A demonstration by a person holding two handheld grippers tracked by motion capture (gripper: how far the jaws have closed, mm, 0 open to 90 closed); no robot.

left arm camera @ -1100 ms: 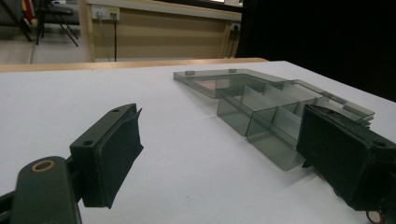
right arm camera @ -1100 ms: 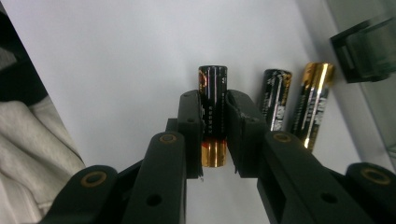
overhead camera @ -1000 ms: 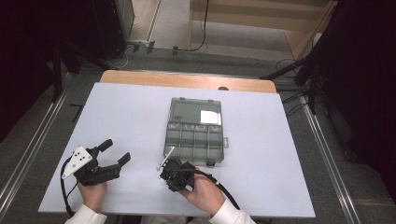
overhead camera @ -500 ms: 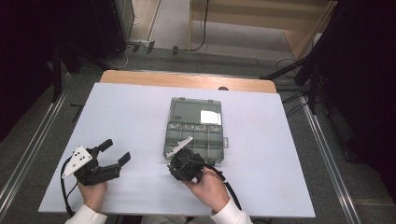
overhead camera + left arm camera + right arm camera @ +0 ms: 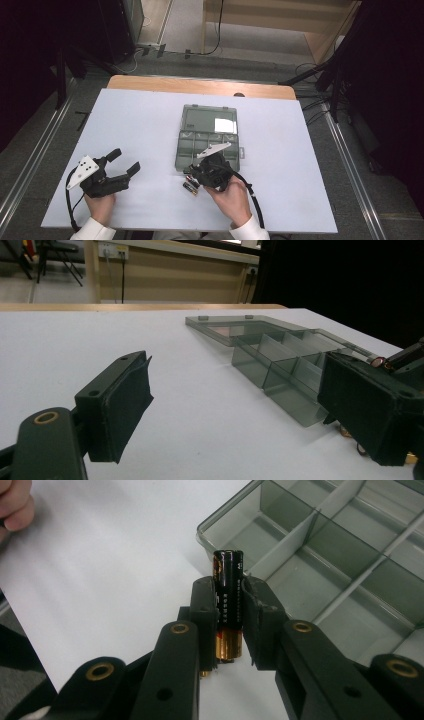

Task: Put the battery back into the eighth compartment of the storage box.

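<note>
One battery [image 5: 228,611] clamped in right gripper [image 5: 230,615] at organizer box [image 5: 210,137] corner, not yet dropped in; compartments bare; two batteries [image 5: 190,184] left on table [image 5: 140,125]; left gripper [image 5: 123,162] agape, idle.

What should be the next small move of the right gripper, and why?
Probably carry the battery forward over the nearest compartment of the open box. The right gripper is shut on the battery, close to the box's near corner, not yet above a compartment.
</note>
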